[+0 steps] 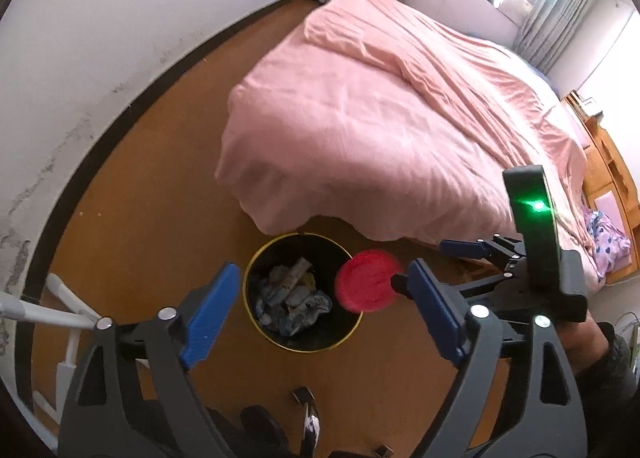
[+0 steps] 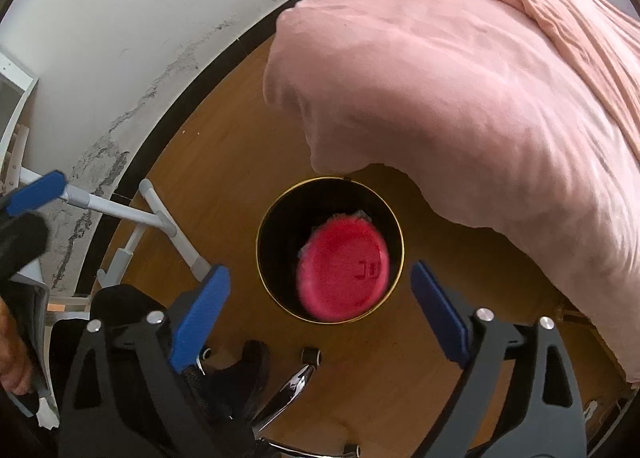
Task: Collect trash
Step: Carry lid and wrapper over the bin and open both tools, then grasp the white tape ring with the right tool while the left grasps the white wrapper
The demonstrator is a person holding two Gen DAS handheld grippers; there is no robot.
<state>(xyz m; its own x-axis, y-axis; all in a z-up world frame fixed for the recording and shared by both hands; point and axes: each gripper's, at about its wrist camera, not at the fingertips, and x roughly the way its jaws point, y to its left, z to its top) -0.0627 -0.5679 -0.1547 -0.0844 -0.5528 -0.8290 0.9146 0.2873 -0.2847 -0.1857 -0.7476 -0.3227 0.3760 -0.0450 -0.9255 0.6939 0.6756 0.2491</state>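
A black bin with a gold rim [image 1: 256, 278] [image 2: 268, 218] stands on the wooden floor at the foot of the bed, with crumpled paper and wrappers [image 1: 294, 294] inside. A round red lid [image 1: 366, 286] [image 2: 344, 270] hangs blurred over the bin's mouth. It lies between the blue pads of my right gripper [image 2: 320, 272], which stand wide apart and touch none of it. My left gripper [image 1: 322, 270] is open above the bin with nothing between its fingers. One left finger [image 2: 36, 188] shows at the far left of the right wrist view.
A bed under a pink cover [image 1: 380, 110] [image 2: 460, 78] overhangs the bin's far side. A white metal frame [image 2: 160, 218] stands by the scuffed wall on the left. A chair base with casters [image 2: 308, 362] sits near the bin. A wooden bedside unit [image 1: 612, 178] is at right.
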